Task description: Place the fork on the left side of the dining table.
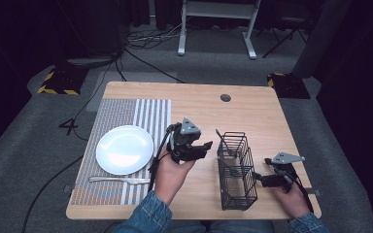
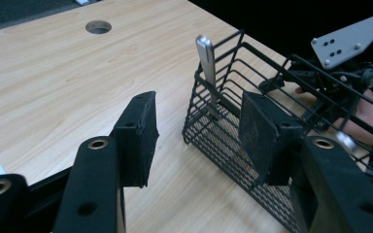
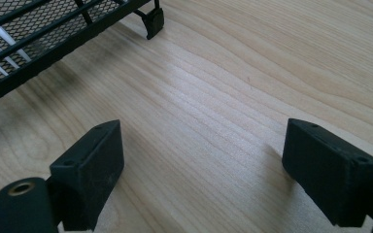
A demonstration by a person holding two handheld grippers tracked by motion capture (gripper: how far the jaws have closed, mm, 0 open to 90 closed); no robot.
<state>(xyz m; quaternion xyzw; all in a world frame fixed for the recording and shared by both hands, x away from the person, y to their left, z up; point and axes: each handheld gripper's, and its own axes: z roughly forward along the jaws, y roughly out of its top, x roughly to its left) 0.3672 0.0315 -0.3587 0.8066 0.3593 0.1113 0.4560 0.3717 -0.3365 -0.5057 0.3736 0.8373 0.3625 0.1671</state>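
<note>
A black wire cutlery basket point(image 1: 243, 162) stands on the wooden table right of centre, with a silver utensil handle point(image 1: 222, 140) leaning inside it. My left gripper point(image 1: 205, 148) is held just left of the basket, open and empty, jaws pointing at it. In the left gripper view the basket point(image 2: 223, 141) and the handle point(image 2: 206, 60) sit close ahead of the open gripper point(image 2: 199, 131). My right gripper point(image 1: 261, 179) rests low at the basket's right side, open over bare wood. The right gripper view shows that gripper point(image 3: 206, 155) with a basket corner point(image 3: 39, 43) at upper left.
A white plate point(image 1: 125, 149) lies on a striped placemat point(image 1: 150, 114) at the left, with a silver piece of cutlery point(image 1: 119, 180) in front of it. A cable hole point(image 1: 226, 97) is near the table's far edge. Bare wood lies behind the basket.
</note>
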